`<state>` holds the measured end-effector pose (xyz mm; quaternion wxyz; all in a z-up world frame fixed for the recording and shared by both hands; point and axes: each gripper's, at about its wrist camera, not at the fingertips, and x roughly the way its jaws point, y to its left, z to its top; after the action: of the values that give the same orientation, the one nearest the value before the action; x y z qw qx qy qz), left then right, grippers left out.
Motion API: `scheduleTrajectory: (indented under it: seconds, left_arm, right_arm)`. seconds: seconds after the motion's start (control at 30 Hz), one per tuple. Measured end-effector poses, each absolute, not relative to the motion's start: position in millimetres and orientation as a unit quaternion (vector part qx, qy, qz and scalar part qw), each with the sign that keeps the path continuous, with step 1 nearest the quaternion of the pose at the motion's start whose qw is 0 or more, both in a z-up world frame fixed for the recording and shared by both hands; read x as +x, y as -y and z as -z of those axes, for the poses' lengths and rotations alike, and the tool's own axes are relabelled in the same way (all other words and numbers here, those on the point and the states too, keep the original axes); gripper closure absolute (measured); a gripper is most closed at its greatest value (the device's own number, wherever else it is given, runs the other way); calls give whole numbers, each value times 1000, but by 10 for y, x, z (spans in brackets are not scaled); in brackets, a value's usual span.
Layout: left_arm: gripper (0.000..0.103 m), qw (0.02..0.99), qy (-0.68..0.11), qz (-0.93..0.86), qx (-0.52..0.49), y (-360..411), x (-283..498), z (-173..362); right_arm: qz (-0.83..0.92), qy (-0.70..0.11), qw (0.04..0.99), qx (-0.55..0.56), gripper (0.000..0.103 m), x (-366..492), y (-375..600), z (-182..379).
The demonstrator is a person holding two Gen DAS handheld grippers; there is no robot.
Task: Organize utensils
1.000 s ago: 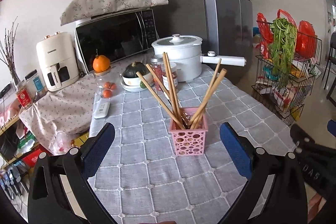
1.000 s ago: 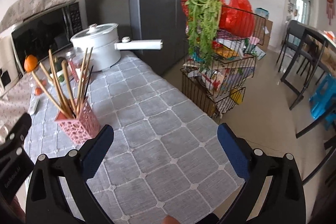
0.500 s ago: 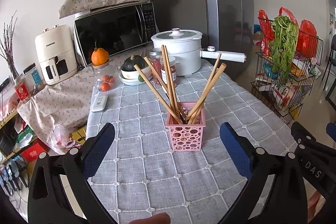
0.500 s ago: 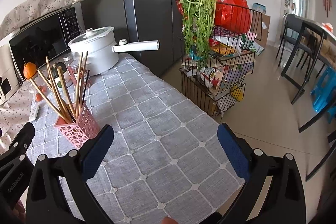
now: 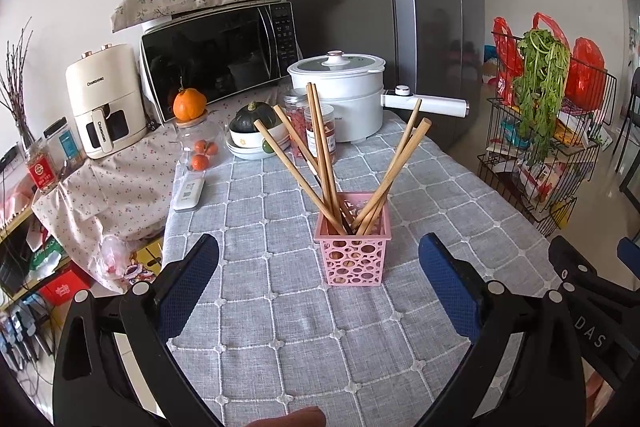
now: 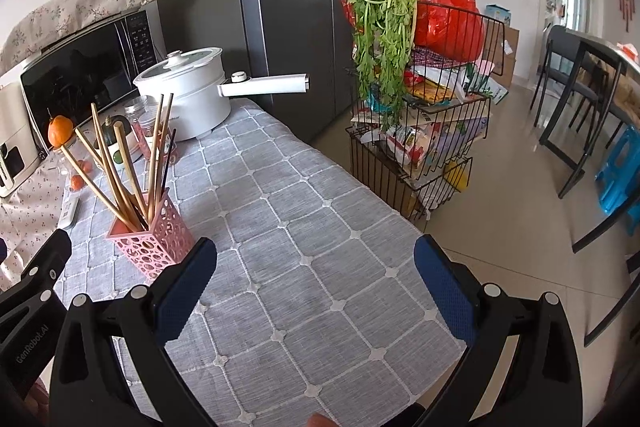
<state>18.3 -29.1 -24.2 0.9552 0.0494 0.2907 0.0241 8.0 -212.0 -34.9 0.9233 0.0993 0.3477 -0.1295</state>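
Black plastic left gripper [image 5: 318,271] and right gripper [image 6: 315,273], blue textured pads [image 5: 188,279], silver screws, white "DAS" and "GenRobot.AI" markings.

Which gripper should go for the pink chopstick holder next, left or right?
Left. The pink holder sits centred ahead of the open left gripper; the open right gripper faces bare tablecloth, holder off to its left.

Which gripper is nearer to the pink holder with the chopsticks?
Left. The left gripper points straight at the pink holder, which stands between its open fingers' line. The right gripper is beside it, aimed past it.
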Motion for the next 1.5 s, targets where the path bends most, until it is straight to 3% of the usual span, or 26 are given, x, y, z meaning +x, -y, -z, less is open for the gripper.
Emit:
scheduleTrajectory:
  seconds: [1.5]
  left_arm:
    - [7, 951, -301, -36, 53, 298, 220, 268]
  right_arm:
    - [126, -357, 919, 108, 7, 89, 2134, 401]
